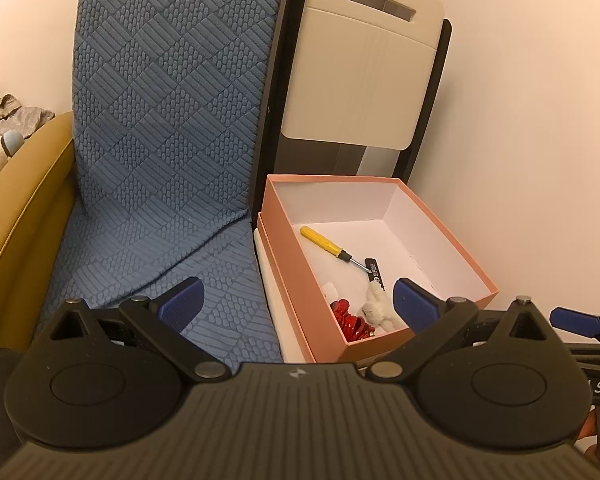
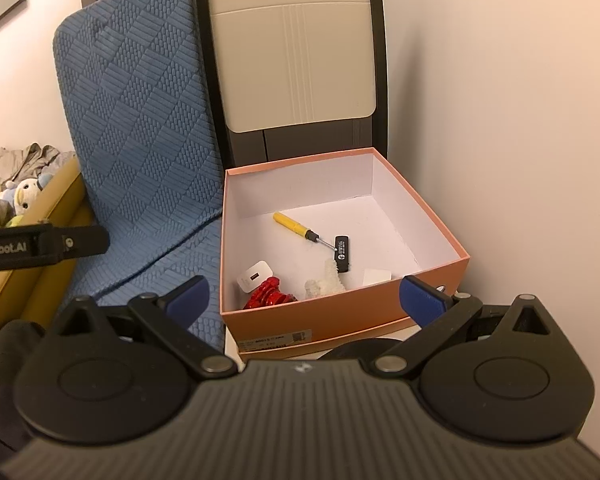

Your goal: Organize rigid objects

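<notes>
A pink box [image 1: 288, 264] [image 2: 340, 312] with a white inside stands open beside the wall. In it lie a yellow-handled screwdriver [image 1: 326, 245] [image 2: 294, 226], a black stick [image 1: 374, 270] [image 2: 342, 254], a red ridged piece [image 1: 352, 318] [image 2: 268, 292], a white coral-like piece [image 1: 378, 304] [image 2: 328, 278], a white charger [image 2: 254, 276] and a white card [image 2: 376, 274]. My left gripper [image 1: 298, 300] hovers open in front of the box's near left corner. My right gripper [image 2: 306, 296] hangs open over the box's front wall. Both hold nothing.
A blue quilted cushion [image 1: 168, 132] [image 2: 140, 128] leans to the left of the box. A folded cream-and-black chair [image 1: 360, 80] [image 2: 296, 60] stands behind it, and a wall [image 2: 500, 120] closes the right side. A tan bin [image 1: 24, 208] with plush toys [image 2: 24, 196] sits far left.
</notes>
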{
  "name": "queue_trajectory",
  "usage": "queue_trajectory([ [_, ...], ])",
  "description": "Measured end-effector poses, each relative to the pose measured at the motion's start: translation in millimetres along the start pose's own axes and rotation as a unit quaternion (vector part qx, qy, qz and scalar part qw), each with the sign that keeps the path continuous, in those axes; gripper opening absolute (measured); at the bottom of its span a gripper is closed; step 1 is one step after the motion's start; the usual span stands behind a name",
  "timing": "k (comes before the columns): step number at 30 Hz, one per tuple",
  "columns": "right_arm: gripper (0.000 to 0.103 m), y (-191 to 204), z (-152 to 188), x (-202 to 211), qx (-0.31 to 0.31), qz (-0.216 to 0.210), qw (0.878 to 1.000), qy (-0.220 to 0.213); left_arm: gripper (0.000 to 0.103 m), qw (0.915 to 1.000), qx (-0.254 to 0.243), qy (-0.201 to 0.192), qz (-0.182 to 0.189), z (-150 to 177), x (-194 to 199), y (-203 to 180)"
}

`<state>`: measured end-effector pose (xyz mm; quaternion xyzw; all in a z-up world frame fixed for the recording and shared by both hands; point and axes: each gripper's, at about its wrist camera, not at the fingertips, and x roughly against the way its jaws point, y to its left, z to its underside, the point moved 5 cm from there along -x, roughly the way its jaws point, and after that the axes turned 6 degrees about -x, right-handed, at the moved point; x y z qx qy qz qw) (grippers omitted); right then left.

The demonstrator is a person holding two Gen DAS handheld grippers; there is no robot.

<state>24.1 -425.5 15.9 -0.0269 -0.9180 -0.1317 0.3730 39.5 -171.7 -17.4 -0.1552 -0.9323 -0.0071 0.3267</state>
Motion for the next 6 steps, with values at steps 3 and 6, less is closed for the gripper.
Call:
queue_trajectory([
  [3,0.103,0.6,0.2,-0.3,0.001,0.0,1.0,-0.001,0.102,1.0,0.002,-0.001,-0.002,0.7,0.3,0.3],
  [6,0.103,0.2,0.4,-0.6,0.0,-0.001,1.0,0.001,0.102,1.0,0.003,-0.001,-0.001,0.6,1.0,0.7],
])
